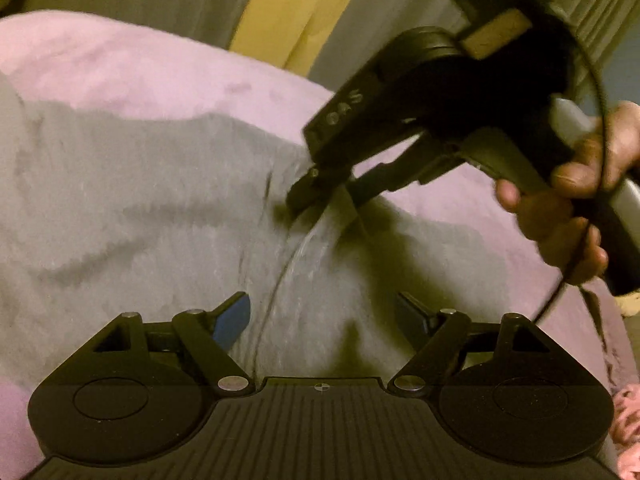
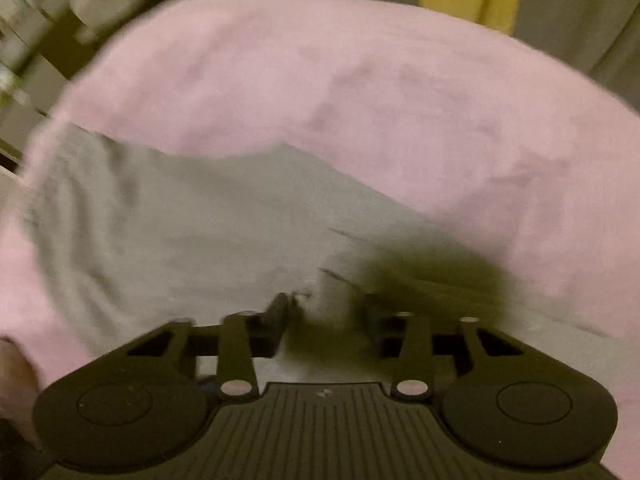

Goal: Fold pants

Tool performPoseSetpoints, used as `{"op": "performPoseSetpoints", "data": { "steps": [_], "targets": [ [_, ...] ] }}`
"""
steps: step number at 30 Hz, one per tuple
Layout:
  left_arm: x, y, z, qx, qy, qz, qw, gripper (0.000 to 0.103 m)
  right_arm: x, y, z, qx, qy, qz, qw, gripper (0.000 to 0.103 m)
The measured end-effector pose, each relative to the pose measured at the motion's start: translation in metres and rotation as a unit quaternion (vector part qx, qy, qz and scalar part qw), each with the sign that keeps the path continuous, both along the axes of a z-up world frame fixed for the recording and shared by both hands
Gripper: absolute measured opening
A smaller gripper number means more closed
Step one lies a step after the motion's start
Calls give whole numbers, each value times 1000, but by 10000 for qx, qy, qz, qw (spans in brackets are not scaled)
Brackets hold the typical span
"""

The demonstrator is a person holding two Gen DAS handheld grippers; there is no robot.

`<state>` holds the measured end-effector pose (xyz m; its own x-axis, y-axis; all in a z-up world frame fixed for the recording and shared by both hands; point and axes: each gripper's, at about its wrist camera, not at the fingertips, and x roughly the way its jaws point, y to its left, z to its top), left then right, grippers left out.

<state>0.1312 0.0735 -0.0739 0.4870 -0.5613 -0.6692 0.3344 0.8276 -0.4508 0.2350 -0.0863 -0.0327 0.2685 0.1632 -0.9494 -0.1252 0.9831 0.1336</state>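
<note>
Now | left tongs [image 1: 324, 316] agape above grey pants [image 1: 140, 200] | right tongs [image 2: 326, 320] pinching raised pants fold

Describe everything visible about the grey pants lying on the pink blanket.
The grey pants are soft, matte fabric, spread mostly flat with shallow wrinkles across the fuzzy pink blanket. In the left wrist view a ridge of cloth rises at the right gripper, whose fingertips meet the fabric there; motion blur hides whether they pinch it. The left gripper stands open above the pants. The right wrist view shows an uneven far edge. Waistband and leg ends cannot be told apart.
</note>
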Motion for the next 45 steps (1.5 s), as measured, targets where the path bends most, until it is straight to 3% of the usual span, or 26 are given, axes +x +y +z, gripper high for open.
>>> {"op": "performPoseSetpoints", "data": {
  "steps": [3, 4, 5, 7, 13, 14, 15, 18, 20, 22, 24, 26, 27, 29, 32, 35, 39, 42, 45],
  "targets": [
    [-2, -1, 2, 149, -33, -49, 9999, 83, 9, 2, -16, -170, 297, -160, 9993, 35],
    [1, -8, 2, 181, 12, -71, 9998, 83, 9, 3, -20, -285, 322, -132, 9990, 32],
    [1, -8, 1, 204, 72, -98, 9997, 83, 7, 4, -21, -402, 315, -78, 9987, 21],
    [2, -12, 0, 254, 155, -190, 9994, 83, 1, 2, -15, -478, 186, -55, 9987, 18],
    [9, -28, -9, 521, 240, -348, 9977, 82, -35, -51, 27, 664, -476, -793, 9935, 16],
    [9, -30, -7, 499, 198, -413, 9977, 72, -43, -60, 35, 833, -627, -918, 9903, 16],
    [8, -31, -4, 406, 133, -517, 9977, 54, -51, -67, 44, 969, -798, -1028, 9867, 15],
    [10, -34, -4, 292, 187, -610, 9975, 33, -59, -74, 65, 1278, -1249, -1137, 9773, 15],
    [15, -32, -13, 365, 506, -486, 9969, 23, -56, -65, 73, 1344, -1455, -997, 9751, 16],
    [18, -24, -25, 455, 980, -296, 9937, 20, -47, -52, 69, 1327, -1490, -809, 9766, 16],
    [23, -13, -33, 256, 1392, -65, 9899, 18, -33, -39, 48, 1444, -1262, -500, 9802, 24],
    [26, -9, -33, 169, 1579, -2, 9873, 18, -30, -44, 36, 1597, -1220, -587, 9778, 30],
    [26, -9, -32, 164, 1619, 8, 9867, 18, -32, -51, 37, 1626, -1251, -659, 9765, 45],
    [26, -9, -33, 173, 1606, -9, 9869, 18, -40, -72, 38, 1537, -1354, -933, 9743, 60],
    [27, -7, -34, 91, 1709, 17, 9852, 16, -53, -100, 37, 1137, -1300, -1208, 9775, 60],
    [27, -4, -33, 59, 1755, 22, 9845, 16, -59, -114, 23, 1071, -1057, -1298, 9801, 60],
    [22, 1, -29, 70, 1900, 75, 9817, 16, -46, -111, -28, 1548, -311, -1310, 9787, 58],
    [20, 11, -27, 35, 2007, 158, 9795, 16, -36, -106, -67, 1175, 84, -1545, 9809, 58],
    [22, 27, -32, -174, 2251, 358, 9735, 16, -45, -98, -50, 1327, -136, -1397, 9812, 71]
  ]
}}
